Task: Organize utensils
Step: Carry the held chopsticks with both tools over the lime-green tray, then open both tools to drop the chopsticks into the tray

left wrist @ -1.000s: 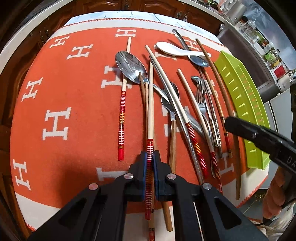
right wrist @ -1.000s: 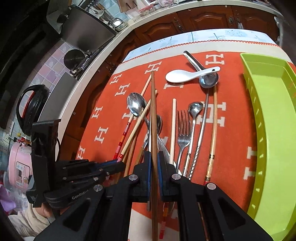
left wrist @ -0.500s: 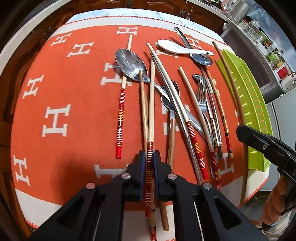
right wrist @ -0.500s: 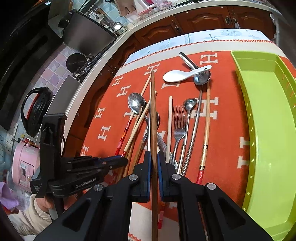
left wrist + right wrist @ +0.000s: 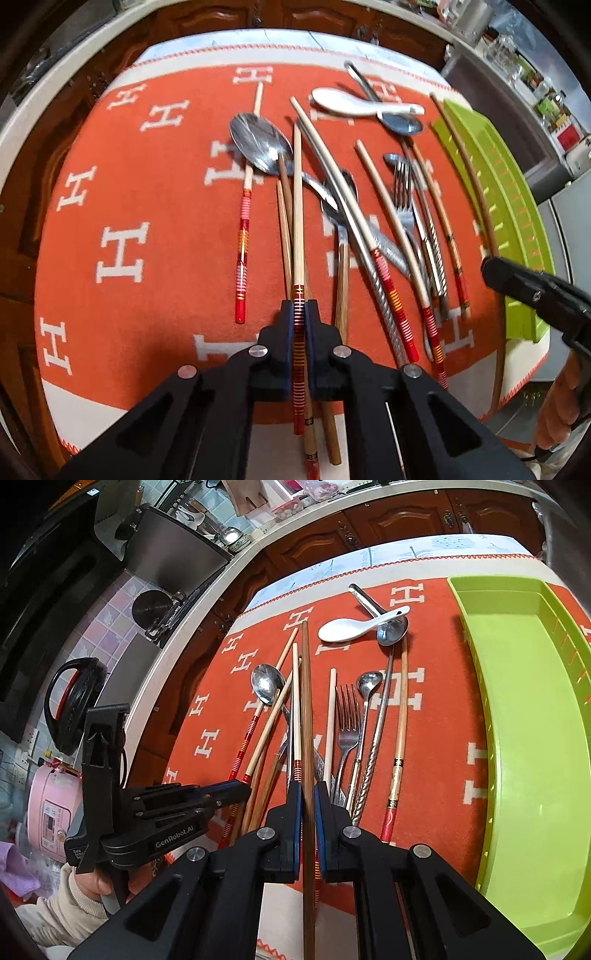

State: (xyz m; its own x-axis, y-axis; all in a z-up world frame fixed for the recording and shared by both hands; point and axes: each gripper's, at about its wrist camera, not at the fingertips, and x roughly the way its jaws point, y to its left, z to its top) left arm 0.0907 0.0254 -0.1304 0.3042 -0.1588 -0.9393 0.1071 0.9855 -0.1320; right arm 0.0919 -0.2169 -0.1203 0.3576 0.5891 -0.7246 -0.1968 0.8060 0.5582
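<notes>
My left gripper (image 5: 299, 308) is shut on a pale chopstick with a red striped end (image 5: 298, 206), held just above the pile of utensils on the orange cloth (image 5: 147, 206). My right gripper (image 5: 306, 794) is shut on a dark brown chopstick (image 5: 306, 701), held above the cloth; it also shows in the left wrist view (image 5: 476, 192) beside the green tray (image 5: 517, 206). The pile holds several chopsticks, a large steel spoon (image 5: 260, 142), a fork (image 5: 347, 716), a white ceramic spoon (image 5: 351, 627) and a ladle (image 5: 391, 629). The green tray (image 5: 532, 716) is empty.
The cloth covers a table with wooden cabinets (image 5: 369, 524) behind it. A counter with a steel sink (image 5: 173, 557) runs at the left. A pink cooker (image 5: 51, 805) stands low at the left.
My right gripper has carried the brown chopstick to the right, toward the green tray. My left gripper has lifted slightly with its striped chopstick.
</notes>
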